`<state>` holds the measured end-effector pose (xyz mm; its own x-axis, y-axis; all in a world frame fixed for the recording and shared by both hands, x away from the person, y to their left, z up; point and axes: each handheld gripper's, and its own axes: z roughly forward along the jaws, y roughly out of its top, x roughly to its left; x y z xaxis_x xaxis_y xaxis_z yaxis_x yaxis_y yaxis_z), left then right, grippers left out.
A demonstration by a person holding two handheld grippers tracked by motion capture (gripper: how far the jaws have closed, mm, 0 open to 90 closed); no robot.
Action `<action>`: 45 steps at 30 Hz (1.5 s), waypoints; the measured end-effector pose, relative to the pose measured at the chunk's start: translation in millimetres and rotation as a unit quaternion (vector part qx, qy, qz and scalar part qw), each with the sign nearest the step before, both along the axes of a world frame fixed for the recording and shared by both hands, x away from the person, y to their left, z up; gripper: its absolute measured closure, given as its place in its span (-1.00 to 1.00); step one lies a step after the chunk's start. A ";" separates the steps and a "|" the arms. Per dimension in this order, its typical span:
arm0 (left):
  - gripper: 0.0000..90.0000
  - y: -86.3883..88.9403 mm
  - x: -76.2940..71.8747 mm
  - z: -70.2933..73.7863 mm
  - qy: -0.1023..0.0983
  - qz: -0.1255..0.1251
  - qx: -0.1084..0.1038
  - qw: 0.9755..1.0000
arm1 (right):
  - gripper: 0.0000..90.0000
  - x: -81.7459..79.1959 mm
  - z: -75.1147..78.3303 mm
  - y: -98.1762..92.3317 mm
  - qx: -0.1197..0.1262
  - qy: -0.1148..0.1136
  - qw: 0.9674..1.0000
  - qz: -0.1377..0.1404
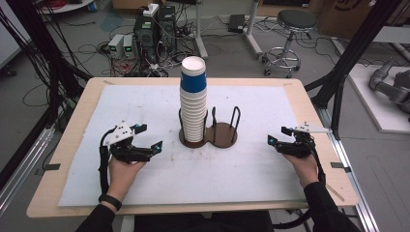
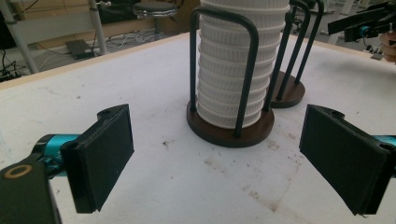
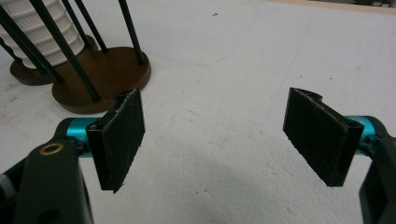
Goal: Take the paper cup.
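We see the stack of paper cups [image 1: 193,101] standing in the left bay of the wire cup holder [image 1: 222,134] at mid-counter [image 1: 72,145], kept upright by the holder's rods. Left tongs [image 1: 150,137] and right tongs [image 1: 277,135] rest released and empty on either side, well apart, seemingly poised to approach.

The right gripper [image 3: 212,140] hangs over the white foam-covered surface [image 3: 243,70], its two black jaws wide apart with nothing between them. Beyond its left jaw stands the brown round-based wire cup holder [image 3: 105,74], its far ring holding a stack of ribbed white paper cups [image 3: 44,28].
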<state>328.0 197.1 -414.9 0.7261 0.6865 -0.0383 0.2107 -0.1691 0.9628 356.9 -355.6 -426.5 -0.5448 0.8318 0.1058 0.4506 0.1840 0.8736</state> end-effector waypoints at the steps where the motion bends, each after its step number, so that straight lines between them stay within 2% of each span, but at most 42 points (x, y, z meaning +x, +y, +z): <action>1: -0.78 -0.3 -0.3 0.5 0.000 0.000 -0.001 1.000 | -0.53 0.1 0.3 -0.2 0.003 -0.003 1.000 -0.001; 5: -0.82 -0.2 -1.4 1.2 -0.002 -0.001 0.005 1.000 | -0.53 0.3 1.3 -0.8 0.009 -0.014 1.000 0.000; 11: -0.85 -0.7 -1.2 3.8 -0.005 -0.003 -0.004 1.000 | -0.54 -5.1 6.1 -0.7 0.008 -0.027 1.000 0.006; 15: -0.85 -4.5 -0.4 7.1 -0.005 -0.016 -0.010 1.000 | -0.56 -5.9 7.1 0.1 0.011 -0.030 0.999 0.012; 18: -0.85 -7.9 1.3 11.1 0.002 -0.026 -0.014 1.000 | -0.58 -6.8 7.4 1.7 0.012 -0.030 0.999 0.017; 21: -0.85 -12.1 3.1 16.7 0.019 -0.035 -0.018 0.999 | -0.58 -8.1 8.1 3.3 0.011 -0.035 0.999 0.024; 23: -0.85 -15.1 3.7 19.8 0.022 -0.034 -0.017 0.999 | -0.58 -9.4 9.3 3.4 0.013 -0.038 0.999 0.028; 25: -0.85 -18.7 5.0 23.7 0.021 -0.034 -0.008 0.999 | -0.58 -9.9 10.0 3.0 0.015 -0.039 0.999 0.029; 29: -0.85 -19.9 7.0 27.8 0.021 -0.041 -0.009 0.999 | -0.61 -10.5 10.2 3.7 0.013 -0.037 0.999 0.030; 30: -0.85 -20.5 8.3 29.9 0.019 -0.040 -0.006 0.999 | -0.61 -10.3 10.2 3.8 0.013 -0.039 0.999 0.031; 35: -0.85 -23.3 17.1 41.0 0.000 -0.051 -0.020 0.999 | -0.61 -9.9 9.8 5.0 0.012 -0.038 0.999 0.034; 38: -0.85 -26.9 24.5 46.5 -0.001 -0.055 -0.031 0.998 | -0.61 -9.9 9.8 5.9 0.011 -0.038 0.999 0.036; 40: -0.86 -30.6 29.4 50.8 -0.001 -0.054 -0.031 0.998 | -0.61 -8.9 9.2 6.3 0.013 -0.038 0.998 0.038; 41: -0.94 -32.7 31.9 53.2 -0.003 -0.054 -0.030 0.998 | -0.61 -8.2 8.8 6.8 0.012 -0.037 0.998 0.038; 45: -0.95 -42.1 40.7 62.5 -0.007 -0.059 -0.028 0.998 | -0.61 -7.7 8.5 7.1 0.014 -0.038 0.998 0.040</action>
